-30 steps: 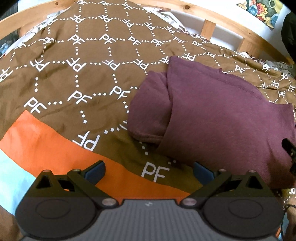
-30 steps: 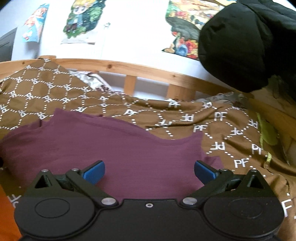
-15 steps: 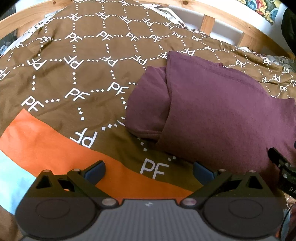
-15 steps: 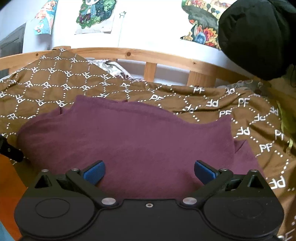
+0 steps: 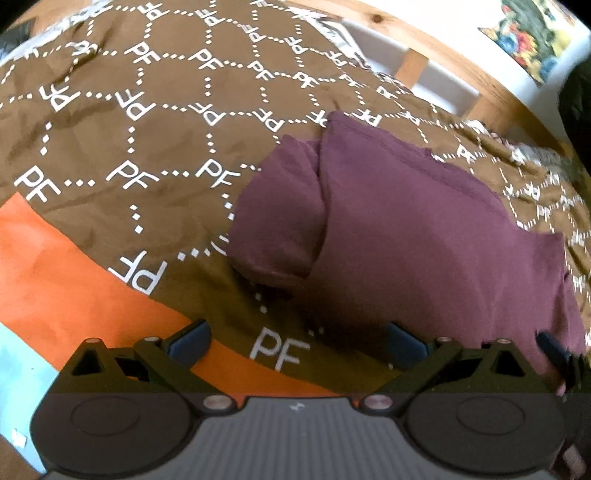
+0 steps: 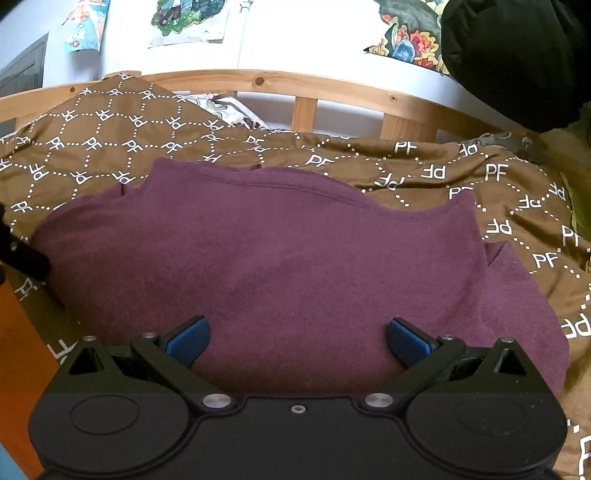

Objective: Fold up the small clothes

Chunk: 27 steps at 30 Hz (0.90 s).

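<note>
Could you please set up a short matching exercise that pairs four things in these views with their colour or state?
Things:
1. shirt
2. bedspread
3. left tongs
4. bed rail

Colour or state:
A. open, holding nothing
B. pale wood
C. maroon, partly folded
D. brown with white PF lettering

Pairs: 1-C, 2-D, 3-A, 4-B

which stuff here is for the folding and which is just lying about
For the job: purple shirt, left claw, right claw, both open.

Lying about: brown bedspread, wooden bed rail, posters, black garment.
</note>
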### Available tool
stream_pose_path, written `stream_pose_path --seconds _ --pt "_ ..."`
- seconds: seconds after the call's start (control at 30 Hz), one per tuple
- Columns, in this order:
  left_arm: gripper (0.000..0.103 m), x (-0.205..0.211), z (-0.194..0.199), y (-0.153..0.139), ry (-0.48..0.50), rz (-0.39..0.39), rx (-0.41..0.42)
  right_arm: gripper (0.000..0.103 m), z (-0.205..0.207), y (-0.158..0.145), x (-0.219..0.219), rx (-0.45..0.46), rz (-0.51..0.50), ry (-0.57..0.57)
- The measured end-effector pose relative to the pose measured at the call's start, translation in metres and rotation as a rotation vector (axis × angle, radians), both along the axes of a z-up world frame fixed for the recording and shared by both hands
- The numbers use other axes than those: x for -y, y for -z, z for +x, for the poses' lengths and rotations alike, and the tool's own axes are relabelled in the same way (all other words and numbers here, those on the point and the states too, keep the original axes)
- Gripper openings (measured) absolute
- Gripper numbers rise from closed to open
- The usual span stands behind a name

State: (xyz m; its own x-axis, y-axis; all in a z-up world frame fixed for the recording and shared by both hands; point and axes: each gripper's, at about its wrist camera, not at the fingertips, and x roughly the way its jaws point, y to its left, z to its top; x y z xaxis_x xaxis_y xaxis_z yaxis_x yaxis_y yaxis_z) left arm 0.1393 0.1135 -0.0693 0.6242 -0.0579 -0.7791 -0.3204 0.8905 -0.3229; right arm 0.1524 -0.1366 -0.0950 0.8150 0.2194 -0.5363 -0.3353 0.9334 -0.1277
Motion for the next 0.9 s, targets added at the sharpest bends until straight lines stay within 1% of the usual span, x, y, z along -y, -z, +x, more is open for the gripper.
stream_pose_path --seconds 0.07,0.2,0.3,0.4,0.57,0.8,0.9 --pt "0.102 -0.004 0.004 0.000 -0.017 -0.018 0.003 0.102 0.000 0.001 0.001 -0.002 0.004 0.001" --pt "0.102 -0.008 0.013 0.000 -0.029 -0.026 0.005 0.102 0.000 0.002 0.001 0.001 0.010 0.002" --pt "0.102 -0.011 0.022 0.000 -0.034 -0.007 0.004 0.102 -0.001 0.003 0.001 0.010 0.008 0.003" --pt "0.102 -0.010 0.032 0.002 -0.030 0.033 -0.005 0.102 -0.002 0.004 0.001 0.012 0.010 0.003" --pt "0.102 -0.010 0.045 0.007 -0.014 0.072 -0.019 0.102 -0.001 0.005 0.003 0.000 0.032 0.002" --pt "0.102 -0.006 0.044 0.013 0.019 0.120 -0.002 0.103 0.004 0.006 0.010 -0.027 0.077 -0.003" --pt "0.102 -0.006 0.044 0.014 0.017 0.121 0.001 0.103 0.004 0.006 0.010 -0.027 0.077 -0.003"
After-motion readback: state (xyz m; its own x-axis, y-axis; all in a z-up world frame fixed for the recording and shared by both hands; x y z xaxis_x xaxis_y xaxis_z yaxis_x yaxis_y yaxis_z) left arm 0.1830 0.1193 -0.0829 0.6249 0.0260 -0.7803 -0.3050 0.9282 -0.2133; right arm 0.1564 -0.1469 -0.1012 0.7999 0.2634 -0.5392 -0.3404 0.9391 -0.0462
